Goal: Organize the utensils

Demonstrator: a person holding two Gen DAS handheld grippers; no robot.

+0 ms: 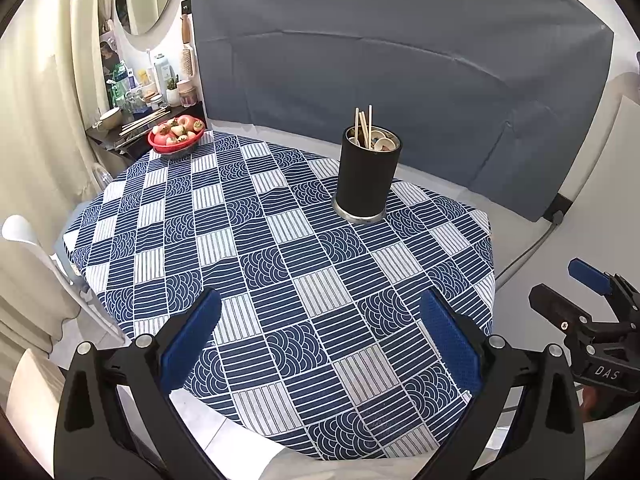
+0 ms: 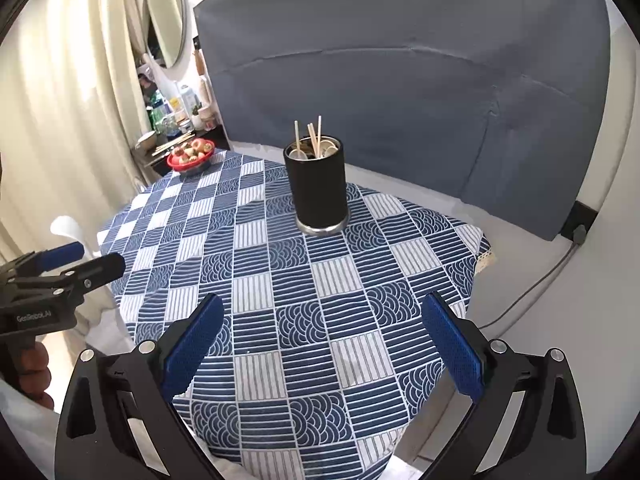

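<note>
**Both grippers standing wide over the table, utensils sitting in the holder**

Left wrist view. Blue-and-white patterned tablecloth (image 1: 280, 248) is covering the table and filling most of what I am seeing, with a grey fabric backdrop (image 1: 400, 60) hanging behind it. I am reading the left gripper (image 1: 320, 316) as spread wide, its blue-padded fingers (image 1: 192, 340) hovering apart above the near edge of the cloth and gripping nothing. A black cylindrical utensil holder (image 1: 367, 176) is standing upright toward the far right part of the table, well apart from the gripper. Wooden chopsticks (image 1: 364, 126) are sticking up out of it, and pale spoons (image 1: 384, 142) are lying inside its rim. A red fruit bowl (image 1: 176, 136) is sitting at the far left corner of the cloth. The right gripper (image 1: 576, 288) is showing at the right edge beyond the table; its jaws are appearing parted and empty.

Right wrist view. Here the same cloth (image 2: 288, 280) is lying under the right gripper (image 2: 324, 320), whose jaws are standing wide with nothing between them. The holder (image 2: 318, 188) is standing upright straight ahead near the far edge, chopsticks (image 2: 314, 136) and spoons (image 2: 316, 148) resting inside. The fruit bowl (image 2: 190, 156) is sitting far left. The left gripper (image 2: 96, 258) is entering from the left edge, off the table, a hand (image 2: 34, 372) gripping its handle; its fingers are appearing parted.
</note>
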